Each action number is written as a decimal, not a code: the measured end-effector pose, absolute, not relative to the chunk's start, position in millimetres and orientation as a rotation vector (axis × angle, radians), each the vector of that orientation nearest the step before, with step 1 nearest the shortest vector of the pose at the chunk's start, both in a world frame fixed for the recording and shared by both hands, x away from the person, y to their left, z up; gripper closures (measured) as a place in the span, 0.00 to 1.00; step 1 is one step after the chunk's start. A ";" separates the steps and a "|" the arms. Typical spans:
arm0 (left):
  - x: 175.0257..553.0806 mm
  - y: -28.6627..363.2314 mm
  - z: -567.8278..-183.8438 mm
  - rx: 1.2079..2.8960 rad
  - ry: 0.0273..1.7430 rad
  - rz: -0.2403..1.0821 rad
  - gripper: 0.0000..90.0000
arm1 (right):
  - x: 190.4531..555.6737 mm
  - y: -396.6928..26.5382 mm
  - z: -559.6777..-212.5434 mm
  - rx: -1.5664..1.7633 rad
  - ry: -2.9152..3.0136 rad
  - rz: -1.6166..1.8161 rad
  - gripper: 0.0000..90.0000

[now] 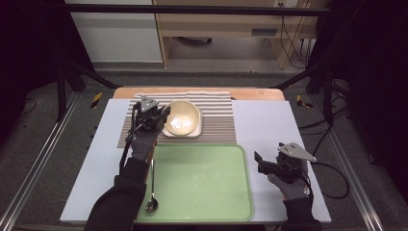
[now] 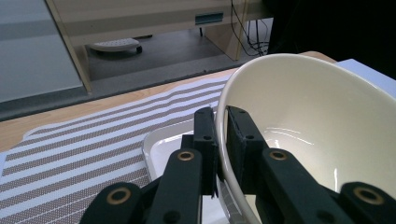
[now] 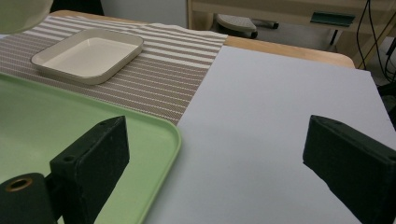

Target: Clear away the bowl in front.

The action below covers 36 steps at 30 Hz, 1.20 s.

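Left gripper (image 2: 222, 140) clamped on bowl (image 2: 317, 126) rim, one jaw inside, one outside, lifting it above square dish (image 3: 88, 53), likely bound for green tray (image 1: 202, 183). Right gripper (image 3: 215, 172) apart, idle over worktop (image 3: 280, 107).

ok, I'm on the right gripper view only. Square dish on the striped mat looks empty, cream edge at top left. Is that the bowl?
Observer: Yes. In the left gripper view, the left gripper is shut on the bowl, one of its fingers inside the rim, one outside.
Operator: Is it tilted?
Observer: Yes, in the high view the bowl's opening tips toward the green tray, above the square dish.
Operator: Anything on the tray?
Observer: A spoon lies on its left edge.
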State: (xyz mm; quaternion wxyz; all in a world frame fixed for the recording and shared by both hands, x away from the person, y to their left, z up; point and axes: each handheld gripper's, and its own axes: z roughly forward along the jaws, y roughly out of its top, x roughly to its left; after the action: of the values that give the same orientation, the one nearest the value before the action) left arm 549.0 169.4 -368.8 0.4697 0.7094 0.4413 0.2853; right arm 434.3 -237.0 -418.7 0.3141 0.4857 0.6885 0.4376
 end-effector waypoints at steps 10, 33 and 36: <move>515.8 174.9 -366.7 1.762 1.015 0.703 0.91 | 434.0 -235.8 -419.0 1.277 1.816 1.148 0.08; 484.6 163.5 -415.8 1.883 1.004 0.599 0.91 | 433.7 -234.4 -420.3 1.271 1.823 1.137 0.08; 487.0 160.6 -424.2 1.910 1.009 0.603 0.91 | 433.2 -234.0 -419.6 1.271 1.822 1.143 0.08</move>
State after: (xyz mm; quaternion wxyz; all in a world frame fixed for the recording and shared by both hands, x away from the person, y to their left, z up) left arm 487.0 160.6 -424.2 0.4346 0.7669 0.4052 0.2424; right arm 433.2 -234.0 -419.6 0.3162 0.4828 0.6917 0.4342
